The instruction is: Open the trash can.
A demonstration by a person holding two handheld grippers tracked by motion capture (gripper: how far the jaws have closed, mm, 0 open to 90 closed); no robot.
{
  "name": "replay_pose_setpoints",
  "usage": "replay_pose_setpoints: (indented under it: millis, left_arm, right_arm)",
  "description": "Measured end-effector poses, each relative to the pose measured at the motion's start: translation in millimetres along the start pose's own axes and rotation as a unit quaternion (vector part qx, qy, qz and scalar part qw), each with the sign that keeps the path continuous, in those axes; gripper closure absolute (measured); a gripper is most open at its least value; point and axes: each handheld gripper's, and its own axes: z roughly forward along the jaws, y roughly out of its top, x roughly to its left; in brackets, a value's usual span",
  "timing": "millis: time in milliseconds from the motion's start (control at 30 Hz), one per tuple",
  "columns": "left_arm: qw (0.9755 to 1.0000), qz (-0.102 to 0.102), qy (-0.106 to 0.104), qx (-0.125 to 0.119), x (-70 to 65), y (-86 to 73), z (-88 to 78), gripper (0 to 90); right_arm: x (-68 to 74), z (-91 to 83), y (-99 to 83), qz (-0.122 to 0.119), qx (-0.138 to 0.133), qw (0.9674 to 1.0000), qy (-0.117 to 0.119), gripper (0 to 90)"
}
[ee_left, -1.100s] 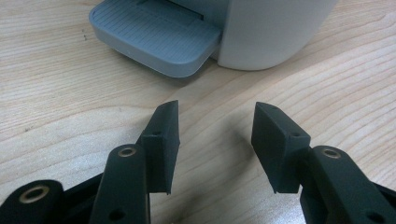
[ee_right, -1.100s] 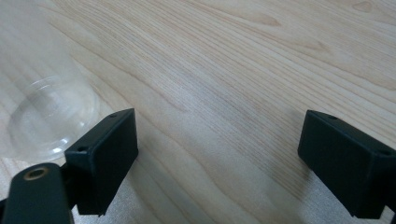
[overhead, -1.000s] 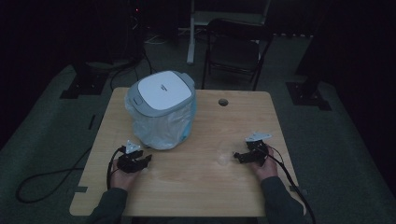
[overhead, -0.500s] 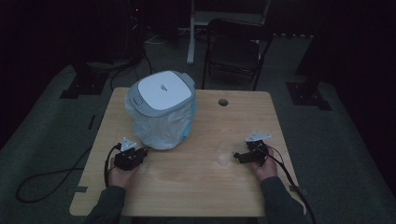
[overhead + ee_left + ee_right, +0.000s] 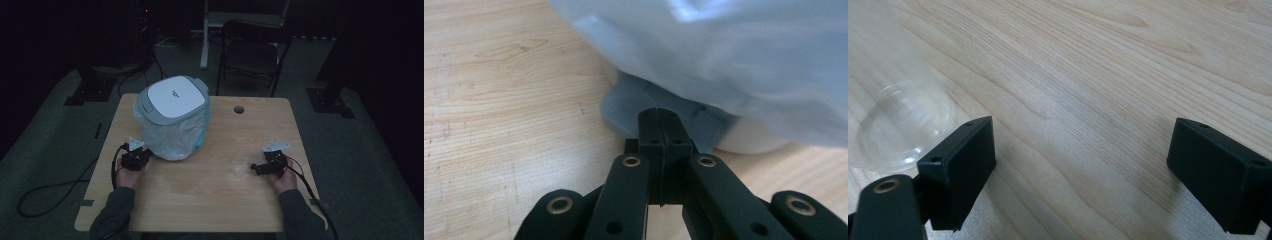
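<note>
Wooden bench point(image 5: 210, 200): left gripper point(image 5: 659, 122), jaws just clenched empty beside bagged bin point(image 5: 175, 120); right gripper point(image 5: 1080, 165), jaws released, may topple clear cup point(image 5: 898, 125).

Both grippers point(image 5: 136, 159) point(image 5: 270, 165) are black, each topped by a pale three-cornered plate and trailing a dark cable. Brass-ringed screw holes dot the arms. Sleeves point(image 5: 114, 212) look grey-green, dimly lit.
</note>
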Motion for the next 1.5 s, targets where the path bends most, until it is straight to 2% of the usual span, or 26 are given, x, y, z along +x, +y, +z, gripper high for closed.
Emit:
replay_pose_setpoints:
  millis: [100, 233, 333, 433, 600, 700, 933, 1133, 1433, 1500]
  left_arm:
    - [1.0, -0.005, -0.004, -0.006, 4.1, 1.4, 2.8, 90.0]
    - [0.9997, -0.005, -0.011, -0.019, 2.9, 3.8, 4.4, 90.0]
    - [0.9999, 0.003, -0.006, -0.011, 0.4, 5.8, 8.0, 90.0]
    - [0.9999, -0.001, -0.011, -0.013, 0.5, 4.5, 11.3, 90.0]
    - [0.9996, 0.026, -0.001, -0.01, -1.2, 3.8, 14.3, 90.0]
    - [0.9994, 0.031, 0.007, -0.011, -3.4, 2.6, 14.8, 90.0]
    - [0.9997, 0.023, 0.003, -0.013, -1.9, -1.2, 17.3, 90.0]
    - [0.9998, 0.02, 0.0, -0.004, -0.7, -5.5, 22.1, 90.0]
    - [0.9998, 0.003, -0.009, -0.018, 1.8, -9.9, 22.9, 90.0]
    - [0.9998, 0.004, -0.007, -0.018, 1.3, -9.9, 22.8, 90.0]
  right_arm:
    - [0.1, 0.0, 0.0, 0.0, 0.0, 1.0, 0.0, 11.2]
    - [0.1, -0.1, -0.1, 0.0, 0.0, 1.0, 0.0, 11.2]
    - [0.1, -0.1, -0.1, 0.0, 0.0, 1.0, 0.0, 11.2]
    - [0.2, -0.2, -0.2, 0.0, 0.0, 1.0, 0.0, 11.2]
    - [0.2, -0.2, -0.2, 0.0, 0.0, 1.0, 0.0, 11.2]
    - [0.1, -0.3, -0.3, -0.001, 0.0, 1.0, 0.0, 11.2]
    - [0.1, -0.3, -0.3, -0.001, 0.0, 1.0, 0.0, 11.2]
    - [0.2, -0.4, -0.3, 0.0, 0.001, 1.0, 0.0, 11.2]
    - [0.2, -0.4, -0.3, 0.0, 0.001, 1.0, 0.001, 11.2]
    - [0.2, -0.4, -0.3, 0.0, 0.001, 1.0, 0.001, 11.1]
